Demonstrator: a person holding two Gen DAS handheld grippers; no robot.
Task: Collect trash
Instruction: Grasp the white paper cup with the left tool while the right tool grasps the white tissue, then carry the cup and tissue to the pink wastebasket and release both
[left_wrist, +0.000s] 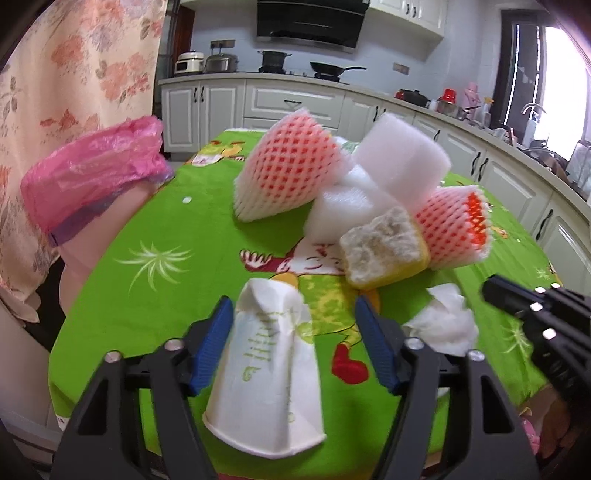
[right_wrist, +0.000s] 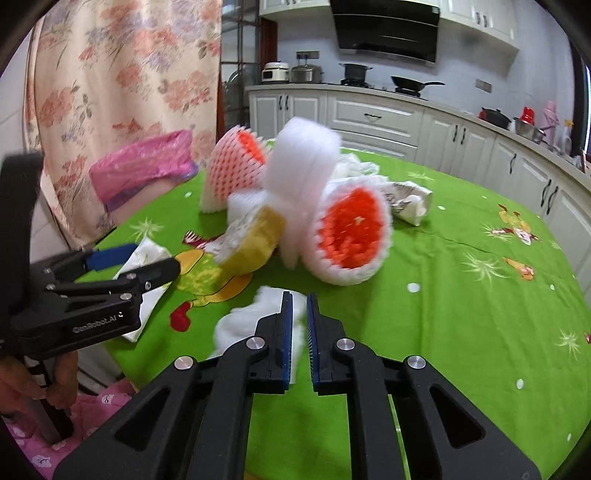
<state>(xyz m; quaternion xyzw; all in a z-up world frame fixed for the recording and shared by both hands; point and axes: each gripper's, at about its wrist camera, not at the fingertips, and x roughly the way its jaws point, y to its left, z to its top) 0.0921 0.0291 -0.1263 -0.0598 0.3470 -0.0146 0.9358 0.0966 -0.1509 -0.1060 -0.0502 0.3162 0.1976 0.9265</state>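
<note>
A crushed white paper cup (left_wrist: 266, 369) lies on the green tablecloth (left_wrist: 155, 295) between the jaws of my left gripper (left_wrist: 294, 302). Its left pad touches the cup and its right pad stands clear of it, so this gripper is open. My right gripper (right_wrist: 299, 299) is shut on a crumpled white tissue (right_wrist: 240, 321), which shows white between its blue pads. In the left wrist view the right gripper (left_wrist: 491, 291) sits beside the same tissue (left_wrist: 447, 321). From the right wrist, the left gripper (right_wrist: 155, 256) straddles the cup (right_wrist: 147, 258).
Behind lies a heap of trash: two red-and-white foam fruit nets (left_wrist: 288, 166) (right_wrist: 351, 236), white foam blocks (left_wrist: 399, 158), a worn yellow sponge (left_wrist: 384, 251) and crumpled paper (right_wrist: 410, 199). A bin lined with a pink bag (left_wrist: 92, 173) stands at the table's left edge.
</note>
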